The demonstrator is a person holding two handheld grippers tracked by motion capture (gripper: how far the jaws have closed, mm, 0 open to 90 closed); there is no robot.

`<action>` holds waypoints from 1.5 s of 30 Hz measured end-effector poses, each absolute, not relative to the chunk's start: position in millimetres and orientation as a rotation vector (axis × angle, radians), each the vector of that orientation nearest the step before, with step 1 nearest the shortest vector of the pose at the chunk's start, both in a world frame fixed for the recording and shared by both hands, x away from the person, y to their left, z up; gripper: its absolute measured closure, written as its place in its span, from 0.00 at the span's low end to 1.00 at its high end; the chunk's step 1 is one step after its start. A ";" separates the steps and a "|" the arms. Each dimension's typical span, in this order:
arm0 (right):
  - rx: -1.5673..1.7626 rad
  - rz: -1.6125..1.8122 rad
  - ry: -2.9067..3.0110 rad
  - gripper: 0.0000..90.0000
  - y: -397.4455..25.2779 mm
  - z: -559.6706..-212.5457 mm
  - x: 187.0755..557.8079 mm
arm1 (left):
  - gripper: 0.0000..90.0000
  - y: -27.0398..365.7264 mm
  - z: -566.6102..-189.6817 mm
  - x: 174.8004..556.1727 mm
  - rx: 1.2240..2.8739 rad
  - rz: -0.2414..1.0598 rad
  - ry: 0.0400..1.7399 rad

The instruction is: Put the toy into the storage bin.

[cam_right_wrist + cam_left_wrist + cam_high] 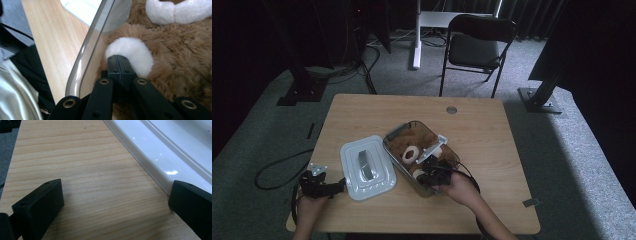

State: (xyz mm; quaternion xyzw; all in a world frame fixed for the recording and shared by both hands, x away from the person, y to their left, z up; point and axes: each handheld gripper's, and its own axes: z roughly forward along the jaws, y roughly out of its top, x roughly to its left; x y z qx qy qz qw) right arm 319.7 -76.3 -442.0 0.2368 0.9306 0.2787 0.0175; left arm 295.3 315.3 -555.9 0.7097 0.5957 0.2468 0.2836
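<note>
The brown plush toy (412,150) lay inside a clear plastic bin (394,131) near the middle of the bench (482,130), its white muzzle ring facing up. In the right gripper view the right tool (119,60) had its two jaws pressed together, their tips against a white furry patch (130,51) of the toy just inside the bin's transparent wall (87,50); whether any fur was pinched between them could not be told. From the high view the right tool (432,172) reached into the bin's near end. The bin's white lid (368,167) with a grey handle rested flat on the bench just left of the bin. The left tool (319,187) sat low at the bench's near left edge, jaws spread wide and holding nothing, one jaw just beside the lid's rim (150,157).
</note>
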 end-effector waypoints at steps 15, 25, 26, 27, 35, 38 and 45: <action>0.858 1.223 2.715 0.86 -112.5 -406.6 323.6 | 0.01 315.4 -555.9 295.3 1.902 0.661 1.594; 1.097 1.255 2.454 0.91 -171.1 -390.1 355.9 | 0.01 315.3 -555.9 295.4 1.900 0.661 1.594; 1.102 1.259 2.463 0.93 -172.4 -392.1 357.7 | 0.01 315.3 -555.9 295.4 1.900 0.662 1.594; 1.105 1.257 2.481 0.94 -172.2 -394.5 359.2 | 0.01 315.3 -555.9 295.4 1.899 0.662 1.594; 1.130 1.121 2.545 1.00 -155.2 -421.2 375.7 | 0.01 315.3 -556.0 295.4 1.900 0.662 1.594; 1.139 1.049 2.595 1.00 -146.7 -430.0 383.9 | 0.01 315.3 -556.0 295.3 1.899 0.662 1.594; 1.053 0.812 2.663 1.00 -123.9 -441.0 388.5 | 0.01 315.4 -556.0 295.3 1.901 0.661 1.594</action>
